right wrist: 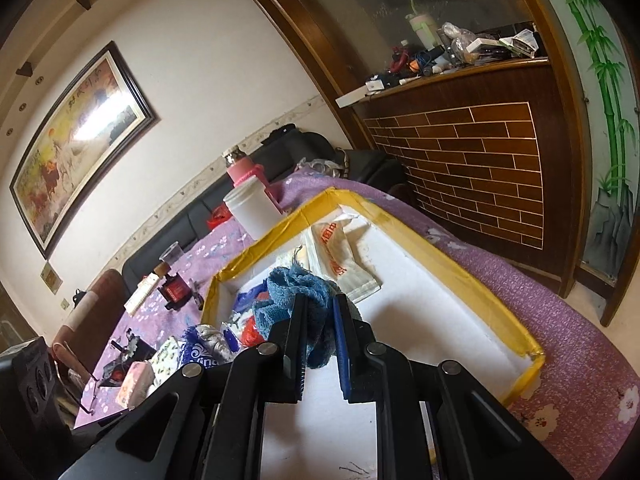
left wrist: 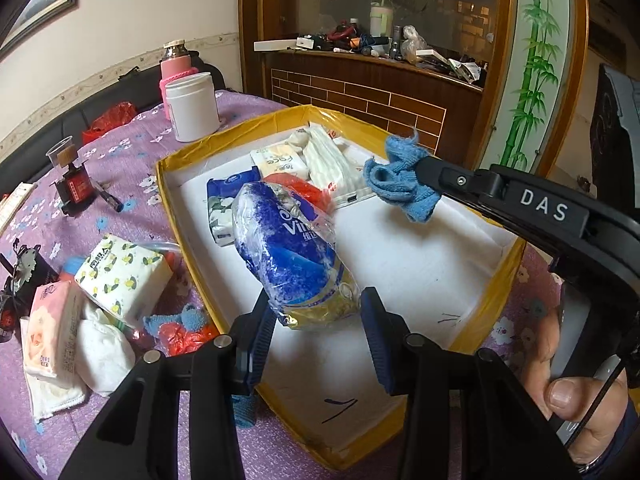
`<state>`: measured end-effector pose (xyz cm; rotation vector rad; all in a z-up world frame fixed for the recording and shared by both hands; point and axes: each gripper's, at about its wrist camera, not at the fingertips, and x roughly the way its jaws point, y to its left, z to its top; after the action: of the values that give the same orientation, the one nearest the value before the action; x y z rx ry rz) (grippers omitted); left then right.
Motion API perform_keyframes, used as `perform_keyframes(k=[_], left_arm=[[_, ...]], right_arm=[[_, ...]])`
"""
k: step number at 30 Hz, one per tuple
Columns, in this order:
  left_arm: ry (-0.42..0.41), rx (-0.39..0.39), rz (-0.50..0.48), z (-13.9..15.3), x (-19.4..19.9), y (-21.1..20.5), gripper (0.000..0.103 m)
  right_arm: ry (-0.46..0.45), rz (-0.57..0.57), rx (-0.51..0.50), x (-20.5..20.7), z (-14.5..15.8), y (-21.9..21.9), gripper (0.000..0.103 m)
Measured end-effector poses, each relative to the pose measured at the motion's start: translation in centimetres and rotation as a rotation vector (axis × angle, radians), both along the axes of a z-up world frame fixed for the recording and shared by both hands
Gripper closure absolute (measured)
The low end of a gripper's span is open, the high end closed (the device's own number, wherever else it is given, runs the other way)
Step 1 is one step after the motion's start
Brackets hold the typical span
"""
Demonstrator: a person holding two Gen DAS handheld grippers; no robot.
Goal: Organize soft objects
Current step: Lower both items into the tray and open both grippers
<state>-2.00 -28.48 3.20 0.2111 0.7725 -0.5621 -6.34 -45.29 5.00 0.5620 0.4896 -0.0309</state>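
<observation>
A foam box with yellow taped rim (left wrist: 168, 208) (right wrist: 460, 276) lies on the purple tablecloth. My left gripper (left wrist: 318, 304) is shut on the lower end of a blue tissue pack in crinkled plastic (left wrist: 288, 248) (right wrist: 204, 344), holding it tilted above the box's near half. My right gripper (right wrist: 320, 304) (left wrist: 424, 168) comes in from the right over the box, shut on a bunched blue knit cloth (left wrist: 400, 184) (right wrist: 292, 284) that hangs from its tips. In the box's far end lie tissue packs, white cloths (left wrist: 328, 160) and a red item (left wrist: 308, 190).
Left of the box lie a lemon-print tissue pack (left wrist: 124, 276), a pink pack (left wrist: 52, 332), white cloths and a red-and-blue bundle (left wrist: 184, 328). A white jar (left wrist: 192, 106), a pink flask (left wrist: 176, 60) and a red ink bottle (left wrist: 76, 184) stand further back. A hand (left wrist: 572, 392) grips the right handle.
</observation>
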Motion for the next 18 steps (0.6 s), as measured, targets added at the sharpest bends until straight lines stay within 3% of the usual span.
perform_keyframes(k=[8,18], left_arm=[[0.056,-0.018,0.006,-0.62,0.76,0.41,0.061],[0.047,0.002,-0.003,-0.83,0.54,0.03,0.061]], right_arm=[[0.019,0.0,-0.019,0.51,-0.34,0.13,0.089],[0.048,0.004,-0.027,0.93,-0.54,0.3,0.089]])
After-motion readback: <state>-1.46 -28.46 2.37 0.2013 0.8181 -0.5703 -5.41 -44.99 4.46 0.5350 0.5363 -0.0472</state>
